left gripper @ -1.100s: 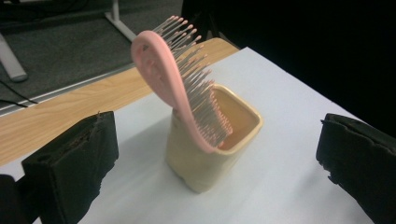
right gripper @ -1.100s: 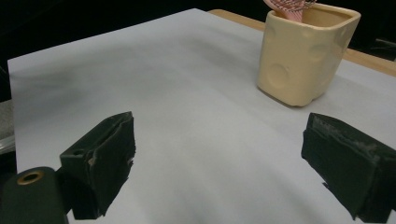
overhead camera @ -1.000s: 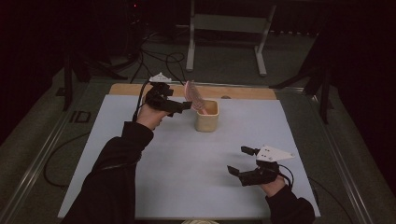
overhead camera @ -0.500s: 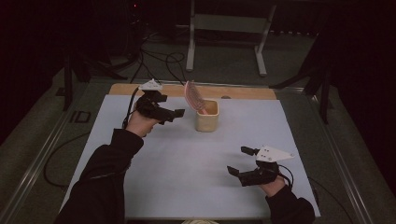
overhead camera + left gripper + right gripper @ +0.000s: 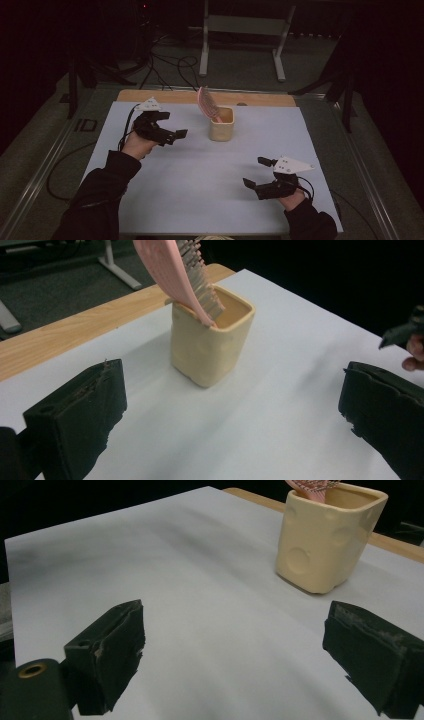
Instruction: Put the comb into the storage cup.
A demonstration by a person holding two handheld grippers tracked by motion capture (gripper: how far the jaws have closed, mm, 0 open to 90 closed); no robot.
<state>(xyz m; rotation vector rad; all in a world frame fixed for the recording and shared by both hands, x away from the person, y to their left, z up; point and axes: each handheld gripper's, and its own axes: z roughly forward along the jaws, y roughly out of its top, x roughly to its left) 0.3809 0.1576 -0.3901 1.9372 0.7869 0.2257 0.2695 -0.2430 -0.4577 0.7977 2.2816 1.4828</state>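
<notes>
A cream square cup (image 5: 221,126) stands on the white table, near the back middle. A pink hairbrush (image 5: 205,101) leans in it, bristled head up and tilted left. My left gripper (image 5: 171,126) hovers left of the cup, open and holding nothing. The left gripper view has the cup (image 5: 210,342) and brush (image 5: 172,270) just ahead between my wide-apart jaws (image 5: 230,377). My right gripper (image 5: 256,172) rests open near the front right, well short of the cup. The right gripper view puts the cup (image 5: 325,545) ahead to the right of the open gripper (image 5: 235,612).
A wooden strip (image 5: 165,96) runs along the table's back edge. Behind it stand metal frame legs (image 5: 204,45), with cables on the dark floor. The white sheet (image 5: 200,185) spreads bare between the two grippers. The right gripper's tip (image 5: 400,332) shows far off in the left gripper view.
My left gripper has drawn back from the cup, leftwards and toward the person. The brush stays leaning in the cup. The right gripper has not moved.
</notes>
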